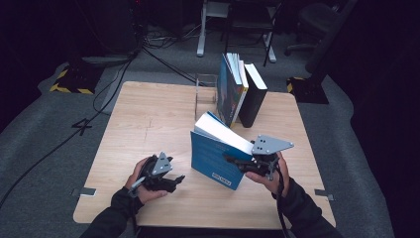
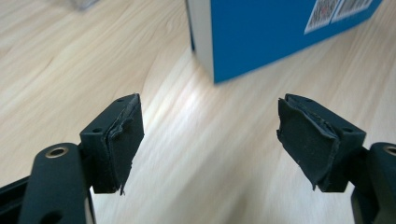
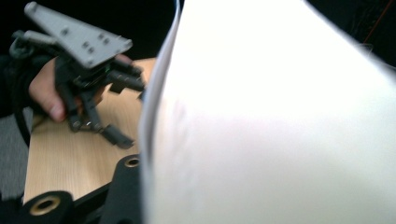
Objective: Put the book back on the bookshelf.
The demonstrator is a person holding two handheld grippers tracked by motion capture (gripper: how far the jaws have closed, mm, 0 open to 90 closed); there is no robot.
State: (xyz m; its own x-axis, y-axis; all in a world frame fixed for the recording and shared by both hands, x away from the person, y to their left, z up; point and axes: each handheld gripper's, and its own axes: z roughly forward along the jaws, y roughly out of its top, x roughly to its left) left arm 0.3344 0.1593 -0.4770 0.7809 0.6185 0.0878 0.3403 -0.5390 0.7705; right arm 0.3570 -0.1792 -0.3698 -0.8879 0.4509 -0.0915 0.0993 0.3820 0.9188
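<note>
A blue-covered book (image 1: 212,159) stands tilted on its lower edge near the middle front of the wooden table (image 1: 148,114), its white page block (image 1: 224,133) facing up. My right gripper (image 1: 236,162) is shut on the book's right side. In the right gripper view the white pages (image 3: 280,116) sit close between the jaws. My left gripper (image 1: 177,179) hovers low over the table to the left of the book, open and holding nothing. In its own view the left gripper (image 2: 210,135) points at the book's lower corner (image 2: 261,32), a short way off. The right gripper view also catches the left gripper (image 3: 130,112).
Several upright books (image 1: 233,91) and a black one (image 1: 255,94) lean together at the back middle of the table. Beside them stands a clear stand (image 1: 205,91). Cables and chair legs lie on the floor beyond the far edge.
</note>
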